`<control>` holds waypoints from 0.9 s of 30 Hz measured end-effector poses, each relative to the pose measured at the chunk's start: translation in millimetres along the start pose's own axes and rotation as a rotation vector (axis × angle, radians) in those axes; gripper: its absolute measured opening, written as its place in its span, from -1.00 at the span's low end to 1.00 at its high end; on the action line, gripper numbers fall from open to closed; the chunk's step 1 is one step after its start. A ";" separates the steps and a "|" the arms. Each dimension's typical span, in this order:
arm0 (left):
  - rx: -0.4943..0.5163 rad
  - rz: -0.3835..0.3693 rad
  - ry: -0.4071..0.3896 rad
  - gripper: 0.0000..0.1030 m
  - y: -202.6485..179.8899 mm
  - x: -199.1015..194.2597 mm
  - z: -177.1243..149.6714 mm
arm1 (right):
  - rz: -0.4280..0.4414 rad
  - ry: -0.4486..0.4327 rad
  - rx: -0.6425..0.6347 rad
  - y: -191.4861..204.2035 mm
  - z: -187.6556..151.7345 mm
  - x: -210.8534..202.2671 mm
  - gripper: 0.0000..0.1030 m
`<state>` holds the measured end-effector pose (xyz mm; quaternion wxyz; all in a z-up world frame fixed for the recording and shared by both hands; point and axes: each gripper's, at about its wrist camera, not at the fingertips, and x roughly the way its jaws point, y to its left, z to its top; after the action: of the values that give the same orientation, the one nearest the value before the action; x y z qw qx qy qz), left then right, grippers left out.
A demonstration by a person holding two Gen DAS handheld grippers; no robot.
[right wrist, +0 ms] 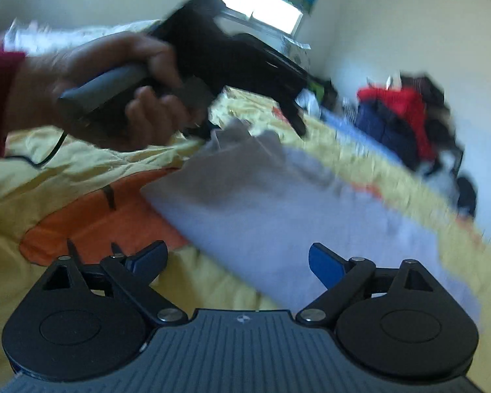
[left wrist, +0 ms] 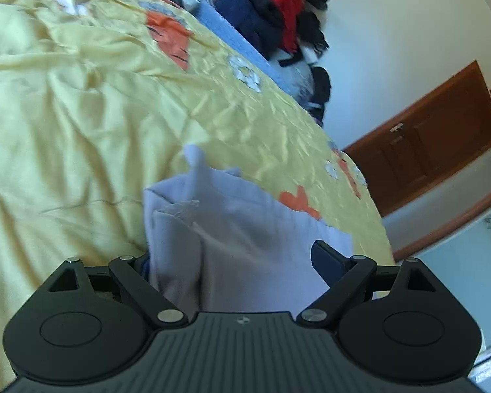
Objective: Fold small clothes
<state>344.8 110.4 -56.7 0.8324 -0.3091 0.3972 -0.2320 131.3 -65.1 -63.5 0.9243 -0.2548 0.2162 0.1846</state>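
Note:
A pale lilac garment lies bunched on the yellow bed cover. My left gripper has its jaws wide apart, with the cloth lying loose between them and covering the left finger; only the right fingertip shows. In the right wrist view the same garment spreads out flat ahead. My right gripper is open, its blue pads on either side of the cloth's near edge without pressing it. A hand holds the left gripper over the garment's far, bunched end.
A heap of red, navy and black clothes is piled against the wall at the bed's far side, beside a blue blanket. A brown wooden door stands past the bed's edge. A thin cable trails over the cover.

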 end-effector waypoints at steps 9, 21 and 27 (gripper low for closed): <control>0.105 0.054 -0.075 0.75 -13.0 19.5 3.3 | -0.128 -0.013 -0.104 22.2 20.5 21.9 0.81; 0.288 0.320 -0.065 -0.56 -31.4 29.0 5.5 | -0.050 -0.005 -0.083 20.6 17.4 25.7 -0.40; 0.364 0.411 -0.063 -0.70 -44.2 33.4 -0.4 | -0.038 -0.003 -0.150 31.5 17.4 26.3 -0.65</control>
<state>357.5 58.1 -43.3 0.9158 -0.0744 0.3772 -0.1161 144.4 -24.1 -75.3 0.9062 -0.3273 0.1954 0.1833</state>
